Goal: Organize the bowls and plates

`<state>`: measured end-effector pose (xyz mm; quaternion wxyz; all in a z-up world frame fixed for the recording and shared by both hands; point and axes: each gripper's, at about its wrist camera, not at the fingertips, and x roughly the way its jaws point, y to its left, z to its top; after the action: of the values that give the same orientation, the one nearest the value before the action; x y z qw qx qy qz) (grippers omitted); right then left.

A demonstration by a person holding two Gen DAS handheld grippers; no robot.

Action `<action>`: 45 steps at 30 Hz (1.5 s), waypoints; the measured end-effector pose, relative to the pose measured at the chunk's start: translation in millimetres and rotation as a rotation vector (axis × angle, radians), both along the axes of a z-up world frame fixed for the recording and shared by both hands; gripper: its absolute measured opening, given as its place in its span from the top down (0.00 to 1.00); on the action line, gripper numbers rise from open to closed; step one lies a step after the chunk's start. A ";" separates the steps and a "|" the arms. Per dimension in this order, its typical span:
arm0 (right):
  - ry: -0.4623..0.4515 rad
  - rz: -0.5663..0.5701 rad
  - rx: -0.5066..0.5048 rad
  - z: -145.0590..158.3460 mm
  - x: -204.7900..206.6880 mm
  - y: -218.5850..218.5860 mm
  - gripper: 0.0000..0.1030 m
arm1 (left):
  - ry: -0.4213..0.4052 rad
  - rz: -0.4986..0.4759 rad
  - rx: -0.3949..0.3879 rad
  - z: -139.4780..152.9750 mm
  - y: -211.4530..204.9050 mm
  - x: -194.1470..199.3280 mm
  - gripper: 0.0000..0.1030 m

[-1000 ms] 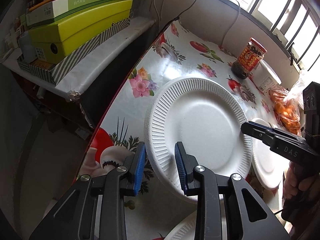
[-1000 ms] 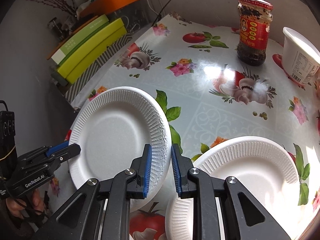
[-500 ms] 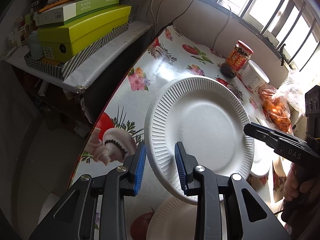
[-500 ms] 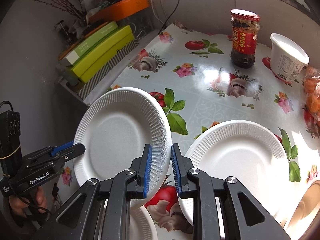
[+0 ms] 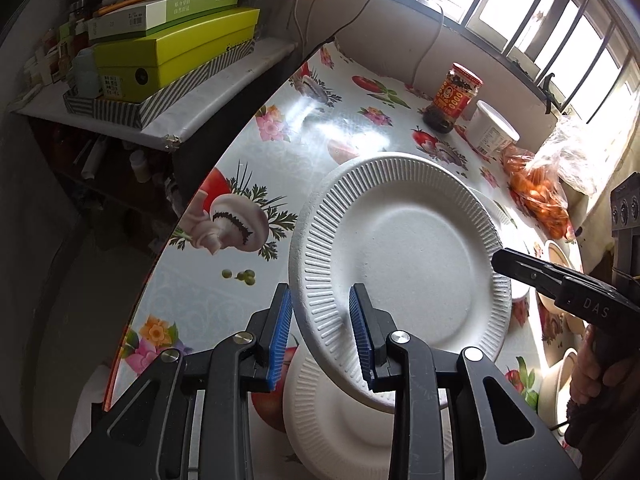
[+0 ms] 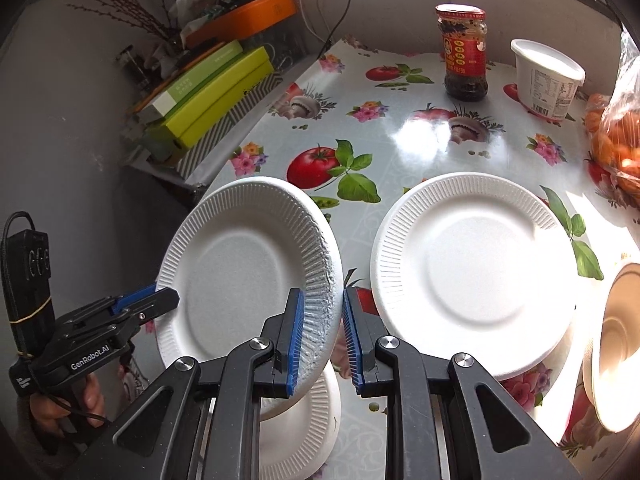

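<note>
Above the flowery tablecloth (image 5: 248,272), both grippers (image 5: 320,334) (image 6: 320,332) are clamped on opposite rims of one white foam plate (image 5: 404,264), probably carrying it level to the plate (image 5: 332,420) stacked underneath.

Glossy tablecloth (image 6: 400,148) printed with tomatoes, mushrooms and flowers; red-labelled jar of dark sauce (image 6: 464,52) upright near the far edge, red lid on; white lidded tub (image 6: 546,78) just beside it on the right; clear bag of oranges (image 5: 544,196) at the right edge; beyond the left edge, lime-green boxes (image 5: 176,50) stacked on a striped box (image 5: 132,110) on a side shelf; orange tray (image 6: 248,18) above; barred window (image 5: 532,24) behind.
</note>
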<state>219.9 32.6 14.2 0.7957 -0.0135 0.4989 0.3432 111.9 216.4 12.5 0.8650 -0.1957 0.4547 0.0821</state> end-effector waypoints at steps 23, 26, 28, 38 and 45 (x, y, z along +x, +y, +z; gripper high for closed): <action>0.034 -0.030 -0.001 -25.9 -59.7 -28.5 0.81 | 0.023 -0.001 -0.006 -20.1 -21.2 -47.0 0.70; 0.036 -0.031 0.002 -27.2 -62.6 -29.7 0.81 | 0.026 0.001 -0.011 -22.1 -22.3 -50.1 0.70; 0.033 -0.032 0.000 -27.7 -64.9 -29.8 0.81 | 0.026 0.000 -0.007 -22.5 -23.5 -52.3 0.70; 0.039 -0.031 -0.012 -32.5 -70.7 -29.8 0.81 | 0.032 0.006 -0.006 -25.6 -26.4 -60.0 0.70; 0.039 -0.031 -0.022 -36.9 -74.0 -31.2 0.81 | 0.043 0.004 0.001 -29.8 -29.3 -61.8 0.70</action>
<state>145.8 1.4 -22.6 0.7908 -0.0078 0.5182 0.3256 50.1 187.2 -17.3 0.8549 -0.1943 0.4728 0.0886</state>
